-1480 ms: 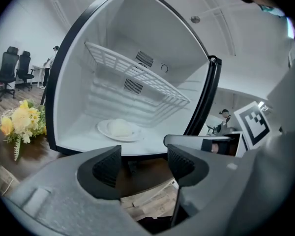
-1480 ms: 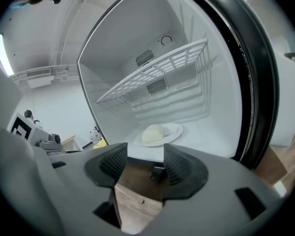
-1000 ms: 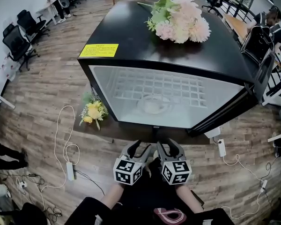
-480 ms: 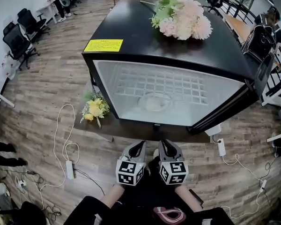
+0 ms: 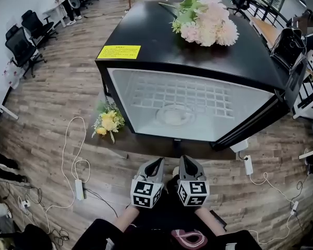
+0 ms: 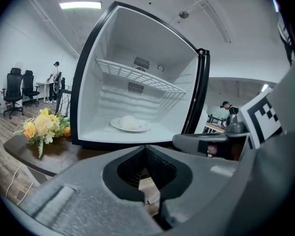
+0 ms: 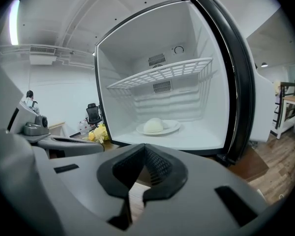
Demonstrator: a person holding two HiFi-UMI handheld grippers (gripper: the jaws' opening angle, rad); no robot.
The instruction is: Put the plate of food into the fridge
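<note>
One yellow bouquet [image 5: 108,123] on a low table [image 5: 141,144], left of the fridge [image 5: 161,40]. One yellow label [image 5: 118,52] on the fridge top, print too small to read. Left gripper [image 5: 157,162] has its jaws closed together, empty. One plate of food [image 5: 173,114] on the fridge floor, under one wire shelf [image 5: 183,94]. Right gripper [image 5: 184,160] likewise closed, empty. One pink bouquet [image 5: 205,22] on top.

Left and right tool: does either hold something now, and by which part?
Nothing is held. The left tool and the right tool are shut and empty; the plate of food lies in the fridge, apart from them.
</note>
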